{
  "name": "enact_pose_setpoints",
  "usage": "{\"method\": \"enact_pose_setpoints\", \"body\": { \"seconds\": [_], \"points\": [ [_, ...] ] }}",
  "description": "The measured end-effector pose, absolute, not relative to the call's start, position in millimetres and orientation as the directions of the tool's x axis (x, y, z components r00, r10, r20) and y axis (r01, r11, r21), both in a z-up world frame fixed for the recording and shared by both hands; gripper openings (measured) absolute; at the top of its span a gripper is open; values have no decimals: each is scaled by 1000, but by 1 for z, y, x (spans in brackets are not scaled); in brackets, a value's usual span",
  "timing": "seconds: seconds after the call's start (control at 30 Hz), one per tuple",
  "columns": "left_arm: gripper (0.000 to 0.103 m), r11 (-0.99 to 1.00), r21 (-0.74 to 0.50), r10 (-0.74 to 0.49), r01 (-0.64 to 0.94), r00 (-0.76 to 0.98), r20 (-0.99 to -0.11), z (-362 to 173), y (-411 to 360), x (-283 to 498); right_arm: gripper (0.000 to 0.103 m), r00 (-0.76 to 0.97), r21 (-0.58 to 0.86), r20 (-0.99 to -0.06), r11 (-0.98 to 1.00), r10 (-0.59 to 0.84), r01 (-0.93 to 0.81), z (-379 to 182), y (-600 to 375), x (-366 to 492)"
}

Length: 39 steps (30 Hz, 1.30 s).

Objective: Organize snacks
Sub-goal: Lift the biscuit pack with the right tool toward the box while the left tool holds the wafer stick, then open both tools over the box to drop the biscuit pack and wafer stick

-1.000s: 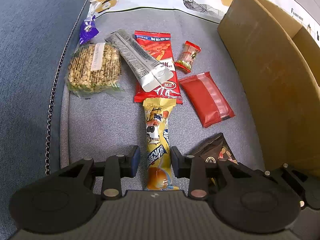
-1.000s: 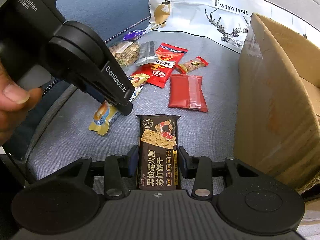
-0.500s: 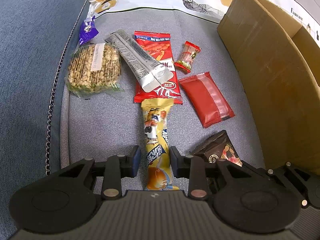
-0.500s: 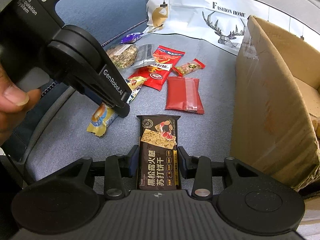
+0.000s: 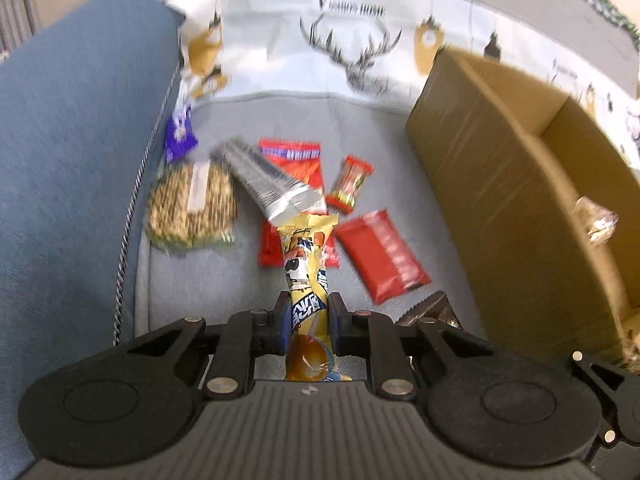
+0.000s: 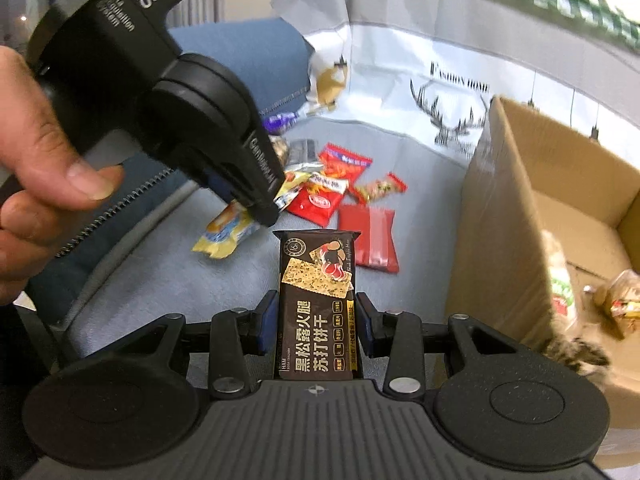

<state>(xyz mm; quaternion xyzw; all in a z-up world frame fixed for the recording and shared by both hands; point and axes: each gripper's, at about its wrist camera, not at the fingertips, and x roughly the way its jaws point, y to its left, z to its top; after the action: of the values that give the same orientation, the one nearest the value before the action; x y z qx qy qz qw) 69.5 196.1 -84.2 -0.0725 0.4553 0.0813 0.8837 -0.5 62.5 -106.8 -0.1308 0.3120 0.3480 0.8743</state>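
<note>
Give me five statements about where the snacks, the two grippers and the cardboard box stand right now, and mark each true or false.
1. The left gripper has a yellow snack packet between its closing jaws. True.
2. The right gripper holds a red packet. False: it holds a dark cracker packet; the flat red packet lies on the grey cushion.
3. The cardboard box is empty. False: some wrapped snacks already lie inside it, though they are blurred.
4. A silver wrapper lies partly over a red and white snack bag. True.
5. The purple wrapper lies inside the box. False: it lies at the cushion's far left edge, by the blue armrest.
</note>
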Motion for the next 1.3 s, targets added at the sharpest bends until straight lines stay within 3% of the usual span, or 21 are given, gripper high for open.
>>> {"method": "enact_pose_setpoints", "body": {
  "seconds": [0.37,0.63,0.87,1.03,1.17,1.3],
  "points": [
    [19,966,-122,80,-229,710,-700,-56,201,57,41,644,-66,-499,715,580,-696,-64,40,-13],
    [19,969,-110,100,-222,758,-645,-45,193,61,41,696,-31,-401,751,595,-660,-28,0,6],
    [19,979,-101,84,-178,800,-594,-36,171,67,41,785,66,-327,842,526,-536,17,-66,51],
    [19,983,-99,73,-153,829,-554,-30,153,72,41,844,45,-282,885,457,-464,36,-108,93],
    [19,986,-103,58,-128,854,-517,-25,139,76,41,880,37,-284,921,381,-388,24,-140,119],
    [19,994,-74,34,-80,872,-489,-22,117,84,41,862,150,-378,941,339,-305,-3,-162,136]
  ]
}}
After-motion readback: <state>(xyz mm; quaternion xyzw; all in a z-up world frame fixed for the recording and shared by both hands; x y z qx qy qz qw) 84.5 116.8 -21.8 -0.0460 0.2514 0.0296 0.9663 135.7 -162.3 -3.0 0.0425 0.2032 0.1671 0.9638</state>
